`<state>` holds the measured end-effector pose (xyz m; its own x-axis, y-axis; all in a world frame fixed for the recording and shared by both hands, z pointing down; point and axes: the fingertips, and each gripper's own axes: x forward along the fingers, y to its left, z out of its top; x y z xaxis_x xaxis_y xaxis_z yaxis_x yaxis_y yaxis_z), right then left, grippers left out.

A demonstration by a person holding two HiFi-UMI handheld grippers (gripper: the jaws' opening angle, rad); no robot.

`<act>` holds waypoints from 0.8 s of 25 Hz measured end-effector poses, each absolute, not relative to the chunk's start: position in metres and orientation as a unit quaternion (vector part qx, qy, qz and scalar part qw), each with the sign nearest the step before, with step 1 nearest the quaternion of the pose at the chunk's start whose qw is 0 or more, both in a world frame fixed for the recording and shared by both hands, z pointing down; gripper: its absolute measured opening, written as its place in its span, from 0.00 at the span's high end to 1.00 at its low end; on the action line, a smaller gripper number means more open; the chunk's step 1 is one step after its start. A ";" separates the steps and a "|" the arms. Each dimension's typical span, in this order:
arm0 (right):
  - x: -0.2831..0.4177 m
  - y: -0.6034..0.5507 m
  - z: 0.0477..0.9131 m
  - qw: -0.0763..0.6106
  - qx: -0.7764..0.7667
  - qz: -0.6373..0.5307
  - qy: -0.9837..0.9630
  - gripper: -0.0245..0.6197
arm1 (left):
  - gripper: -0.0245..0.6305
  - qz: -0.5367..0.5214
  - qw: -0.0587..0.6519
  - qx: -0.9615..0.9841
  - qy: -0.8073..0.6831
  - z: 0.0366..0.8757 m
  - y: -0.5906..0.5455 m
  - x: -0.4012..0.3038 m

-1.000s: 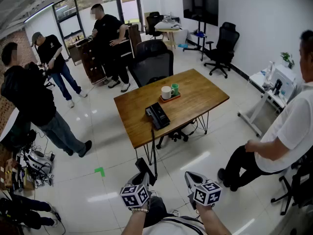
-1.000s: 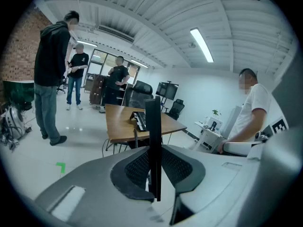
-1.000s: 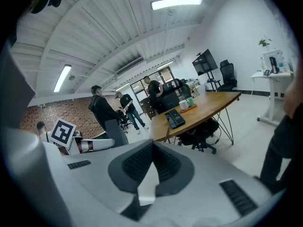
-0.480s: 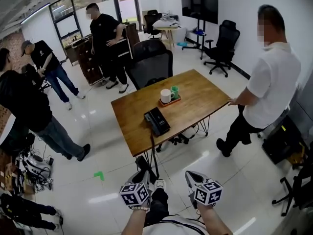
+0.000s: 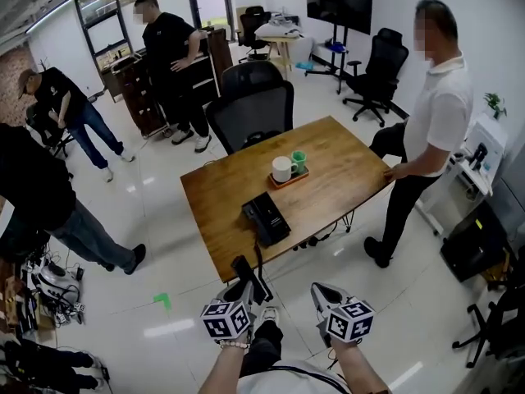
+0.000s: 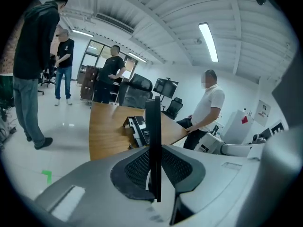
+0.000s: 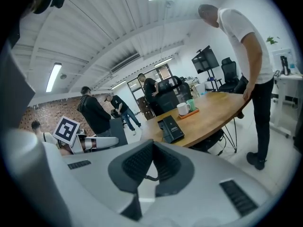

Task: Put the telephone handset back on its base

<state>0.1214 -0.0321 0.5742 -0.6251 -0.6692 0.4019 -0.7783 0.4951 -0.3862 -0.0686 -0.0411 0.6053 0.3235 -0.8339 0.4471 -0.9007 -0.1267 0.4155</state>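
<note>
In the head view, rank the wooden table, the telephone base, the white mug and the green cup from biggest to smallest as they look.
1. wooden table
2. telephone base
3. white mug
4. green cup, only a little smaller than the white mug beside it

All three stand on the table, so nearness to the camera hardly skews the order.

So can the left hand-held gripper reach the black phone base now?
Probably not yet: the left hand-held gripper, clamping the black handset, hangs short of the wooden table bearing the black phone base. Nothing blocks it.
</note>
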 end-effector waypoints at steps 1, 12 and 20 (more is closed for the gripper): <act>0.117 -0.041 0.573 0.101 0.421 0.274 -0.859 0.96 | 0.85 0.045 0.324 0.754 -0.570 0.605 -0.050 -0.069; 0.079 -0.117 0.570 0.116 0.422 0.276 -0.856 0.96 | 0.85 -0.024 0.400 0.776 -0.488 0.624 -0.139 -0.089; 0.066 -0.162 0.574 0.122 0.440 0.284 -0.843 0.96 | 0.85 -0.023 0.433 0.783 -0.446 0.646 -0.191 -0.088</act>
